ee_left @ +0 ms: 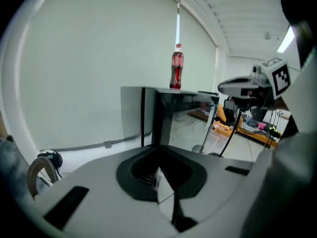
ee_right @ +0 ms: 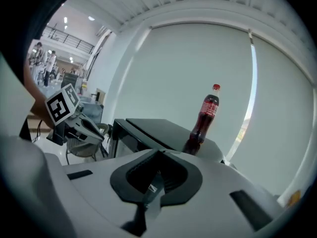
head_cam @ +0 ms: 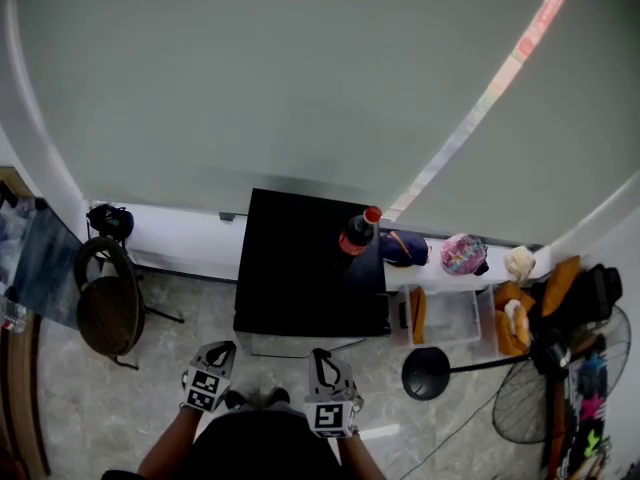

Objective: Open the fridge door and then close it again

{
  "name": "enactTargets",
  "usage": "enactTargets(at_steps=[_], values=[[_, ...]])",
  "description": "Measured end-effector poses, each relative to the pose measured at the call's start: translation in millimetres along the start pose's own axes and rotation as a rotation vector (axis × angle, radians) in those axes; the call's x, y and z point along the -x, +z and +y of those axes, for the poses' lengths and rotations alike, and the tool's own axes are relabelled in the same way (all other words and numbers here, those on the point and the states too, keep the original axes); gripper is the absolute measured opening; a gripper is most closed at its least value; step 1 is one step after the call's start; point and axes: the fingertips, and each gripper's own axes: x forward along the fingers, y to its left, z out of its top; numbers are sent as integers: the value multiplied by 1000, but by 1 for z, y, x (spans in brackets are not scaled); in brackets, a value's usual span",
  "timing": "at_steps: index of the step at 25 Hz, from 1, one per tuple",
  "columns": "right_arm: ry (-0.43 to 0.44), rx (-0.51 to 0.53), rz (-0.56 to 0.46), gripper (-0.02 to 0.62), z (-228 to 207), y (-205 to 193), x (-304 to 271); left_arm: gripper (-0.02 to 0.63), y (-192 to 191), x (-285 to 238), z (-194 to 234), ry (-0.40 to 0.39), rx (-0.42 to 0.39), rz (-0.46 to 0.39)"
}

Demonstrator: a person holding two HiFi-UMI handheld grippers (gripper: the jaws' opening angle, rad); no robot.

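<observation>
One small black fridge (head_cam: 300,268) stands in the middle of the room, with its back to the big pale wall (head_cam: 300,88). Its door looks closed. A red-capped bottle (head_cam: 358,232) of dark drink stands up straight on top of the fridge, at about 1 o'clock on the lid.

Two claws hang in front of the fridge, near it but not touching it. The left claw (head_cam: 218,353) is at about 7 o'clock from the fridge. Its two jaws are pressed tight together and there is nothing between them. The right claw (head_cam: 322,360) is at about 6 o'clock. Its jaws are squeezed together too, and it holds nothing. Both claws point toward the fridge.

A round brown chair (head_cam: 108,303) sits at 9 o'clock from the fridge. A clear plastic box (head_cam: 450,318) sits just beside the fridge at 3 o'clock. A black fan (head_cam: 540,398) stands on the floor at about 4 o'clock.
</observation>
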Motion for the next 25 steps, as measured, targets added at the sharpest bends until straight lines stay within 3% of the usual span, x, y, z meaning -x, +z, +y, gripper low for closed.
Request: enactTargets(at_steps=[4,7,10,12,16,25], values=[[-25,-167,-34,14,-9,11,34,8,52,49,-19,-2,8,-169],[-52,-165,-85,14,-18,30,59,8,86,82,-31,31,-8,-269],[-81,-125,-130,12,-25,42,82,8,113,109,-42,69,-7,-315],[-104,-158,-177,12,-30,45,92,8,120,120,-46,92,-14,-347],[-131,-244,-202,11,-41,36,95,8,120,123,-50,111,11,-373],[-130,-215,-206,11,-40,41,91,8,122,128,-41,161,-14,-376]])
